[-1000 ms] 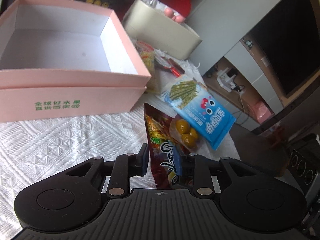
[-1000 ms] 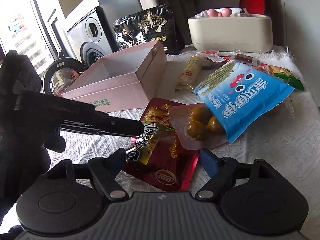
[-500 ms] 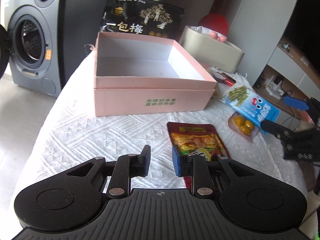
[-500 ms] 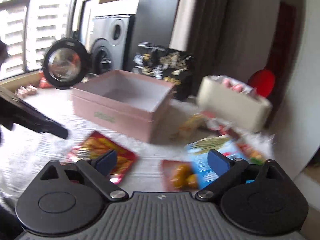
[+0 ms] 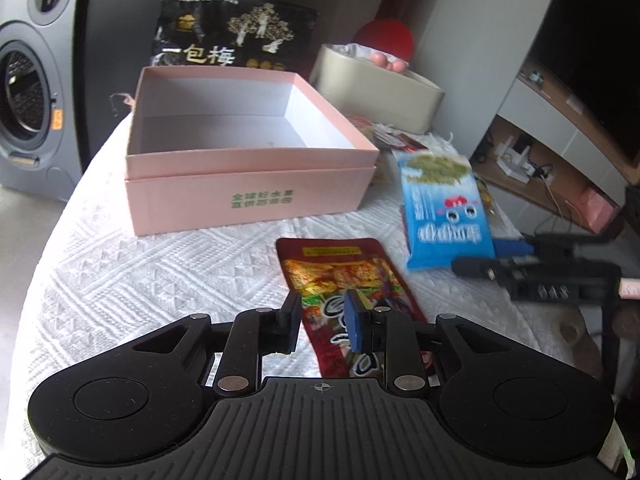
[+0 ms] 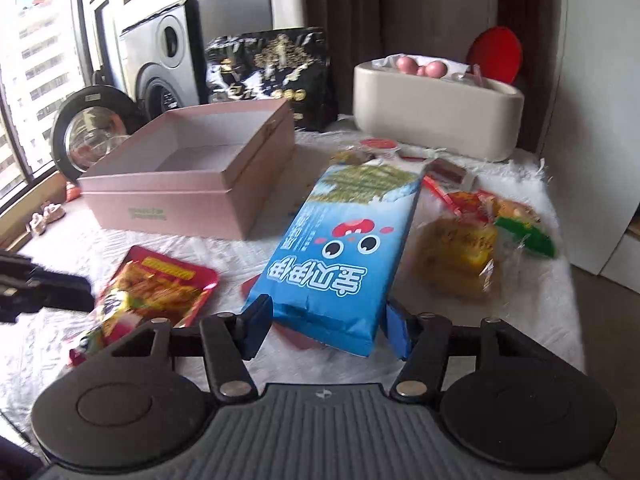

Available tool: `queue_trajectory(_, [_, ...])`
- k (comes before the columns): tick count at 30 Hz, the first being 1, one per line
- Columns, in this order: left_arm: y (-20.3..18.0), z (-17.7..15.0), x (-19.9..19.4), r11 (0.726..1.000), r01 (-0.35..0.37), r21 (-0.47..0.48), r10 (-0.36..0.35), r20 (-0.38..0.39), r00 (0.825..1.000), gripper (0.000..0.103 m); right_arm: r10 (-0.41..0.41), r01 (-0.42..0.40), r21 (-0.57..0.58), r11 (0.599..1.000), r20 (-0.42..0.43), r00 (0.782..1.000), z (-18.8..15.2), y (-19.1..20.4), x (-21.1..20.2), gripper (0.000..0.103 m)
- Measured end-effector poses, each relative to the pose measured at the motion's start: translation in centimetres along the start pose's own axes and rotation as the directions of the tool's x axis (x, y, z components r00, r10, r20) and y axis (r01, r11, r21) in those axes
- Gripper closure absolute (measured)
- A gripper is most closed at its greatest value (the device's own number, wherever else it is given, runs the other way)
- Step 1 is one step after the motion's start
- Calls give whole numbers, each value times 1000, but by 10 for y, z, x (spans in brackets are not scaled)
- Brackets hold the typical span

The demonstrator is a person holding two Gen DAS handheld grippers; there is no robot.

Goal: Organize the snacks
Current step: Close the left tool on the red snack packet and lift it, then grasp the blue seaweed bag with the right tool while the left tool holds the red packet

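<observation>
An open, empty pink box (image 5: 248,184) stands on the white tablecloth; it also shows in the right wrist view (image 6: 192,184). A red snack pouch (image 5: 340,276) lies flat in front of it, its near end between the fingers of my left gripper (image 5: 322,326), which is open and not clamped on it. A blue seaweed packet (image 6: 344,248) lies with its near end between the wide-open fingers of my right gripper (image 6: 326,326). The blue packet (image 5: 440,208) and the right gripper (image 5: 520,264) show in the left wrist view.
A black plum bag (image 5: 236,36) stands behind the box. A cream container (image 6: 436,116) with pink balls is at the back right. Several small snack packets (image 6: 472,248) lie right of the blue packet. A washing machine (image 5: 28,92) stands left. The table edge is at right.
My left gripper let go of the red pouch, which now lies flat. My right gripper swung right and now straddles the blue packet's near end.
</observation>
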State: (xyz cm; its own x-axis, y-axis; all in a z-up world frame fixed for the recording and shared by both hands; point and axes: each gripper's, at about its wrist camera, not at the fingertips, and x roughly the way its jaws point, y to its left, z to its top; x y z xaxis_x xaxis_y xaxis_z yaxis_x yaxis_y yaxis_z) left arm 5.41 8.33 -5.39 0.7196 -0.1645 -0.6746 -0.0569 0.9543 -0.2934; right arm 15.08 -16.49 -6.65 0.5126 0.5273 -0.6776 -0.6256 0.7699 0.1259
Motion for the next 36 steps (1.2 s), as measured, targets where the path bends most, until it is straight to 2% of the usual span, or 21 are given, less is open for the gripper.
queue_trajectory(2, [8, 1, 1, 999, -21, -39, 21, -10, 1000, 76, 52, -53, -9, 999, -16, 998, -9, 16, -4, 41])
queue_trajectory(3, [12, 1, 3, 998, -23, -57, 22, -16, 1000, 77, 69, -69, -4, 998, -21, 997, -13, 21, -5, 37])
queue_trajectory(5, [20, 0, 8, 995, -6, -104, 2, -35, 999, 77, 88, -87, 28, 996, -23, 996, -18, 28, -5, 33])
queue_trajectory(7, [28, -3, 15, 986, 11, -165, -20, -53, 998, 77, 70, -69, 56, 996, -13, 997, -20, 29, 0, 33])
queue_trajectory(10, [38, -3, 16, 971, 42, -235, -52, -35, 998, 77, 36, -37, 85, 996, 12, 999, -19, 29, 8, 33])
queue_trajectory(14, [42, -2, 21, 962, 85, -260, -98, -38, 994, 77, 18, -20, 68, 997, 30, 999, -20, 36, 10, 31])
queue_trajectory(18, [38, 1, 25, 924, 181, -337, -221, -85, 971, 72, 2, -6, 58, 998, 54, 999, -25, 39, 10, 30])
queue_trajectory(19, [33, 2, 21, 925, 178, -334, -216, -81, 973, 71, 1, -4, 62, 998, 57, 998, -26, 40, 8, 30])
queue_trajectory(22, [11, 12, 6, 949, 191, -252, -205, -33, 978, 71, 22, -28, 89, 996, 64, 998, -29, 37, 2, 30])
queue_trajectory(26, [-23, 21, -5, 960, 252, -121, -248, 46, 968, 71, 33, -44, 142, 989, 80, 996, -36, 26, -7, 31])
queue_trajectory(29, [-51, 17, 0, 969, 248, -14, -245, 118, 962, 71, 32, -47, 166, 985, 89, 995, -43, 18, -12, 31])
queue_trajectory(30, [-59, 16, 3, 975, 220, 24, -221, 129, 967, 71, 33, -48, 167, 985, 92, 995, -45, 16, -14, 31])
queue_trajectory(31, [-68, 16, 8, 985, 162, 63, -169, 131, 977, 71, 36, -51, 168, 984, 94, 995, -46, 15, -15, 31])
queue_trajectory(32, [-76, 16, 13, 990, 99, 97, -110, 115, 987, 71, 36, -51, 168, 984, 95, 995, -48, 15, -17, 31])
queue_trajectory(34, [-85, 14, 22, 991, 11, 132, -20, 71, 997, 69, 16, -32, 168, 985, 95, 995, -50, 13, -21, 28])
queue_trajectory(36, [-84, 10, 22, 992, -8, 126, -2, 73, 997, 67, -30, 13, 174, 985, 95, 995, -52, 10, -26, 17])
